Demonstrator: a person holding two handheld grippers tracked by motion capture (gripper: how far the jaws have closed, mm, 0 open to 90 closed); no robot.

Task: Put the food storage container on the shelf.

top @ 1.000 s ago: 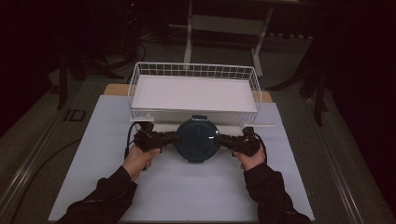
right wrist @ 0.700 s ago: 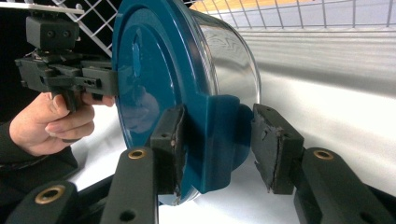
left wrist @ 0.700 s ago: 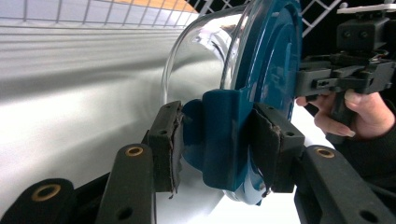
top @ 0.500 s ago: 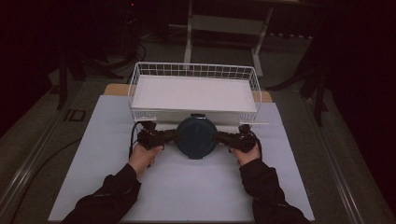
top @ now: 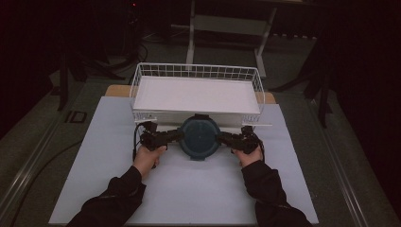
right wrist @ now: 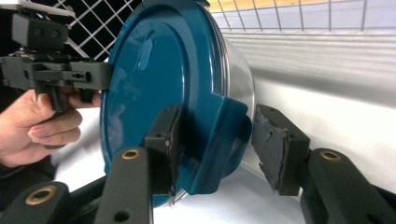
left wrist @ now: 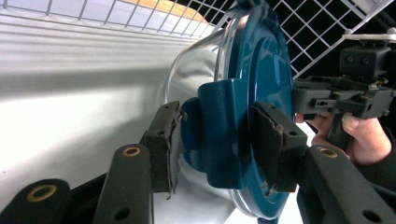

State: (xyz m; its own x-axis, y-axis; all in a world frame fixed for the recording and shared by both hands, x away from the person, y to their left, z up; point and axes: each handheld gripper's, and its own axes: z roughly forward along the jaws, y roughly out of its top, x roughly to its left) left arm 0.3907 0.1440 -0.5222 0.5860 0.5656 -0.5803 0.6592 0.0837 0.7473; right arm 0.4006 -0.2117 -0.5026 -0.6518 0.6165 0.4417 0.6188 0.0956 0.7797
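A round clear container with a dark teal lid (top: 200, 137) sits between my two grippers, just in front of the wire basket (top: 196, 71). My left gripper (top: 179, 136) grips the lid's left clip tab. In the left gripper view its pads (left wrist: 275, 144) press both sides of that tab (left wrist: 224, 135), so the gripper (left wrist: 217, 149) is shut on it. My right gripper (top: 221, 138) holds the opposite tab. In the right gripper view one pad lies on the lid's top and the other meets the tab's edge (right wrist: 229, 135), and this gripper (right wrist: 212, 149) is shut too. The bowl's contents cannot be seen.
The white wire basket has a flat white floor (top: 196, 94) and stands at the far side of the pale mat (top: 198, 189). Its front rim is close behind the container. A person's dark sleeves (top: 118, 194) reach in from the near edge. Dark floor and stands surround the table.
Both grippers and the container between them have moved away from the person toward the basket's front edge. The grip on the lid tabs looks unchanged.
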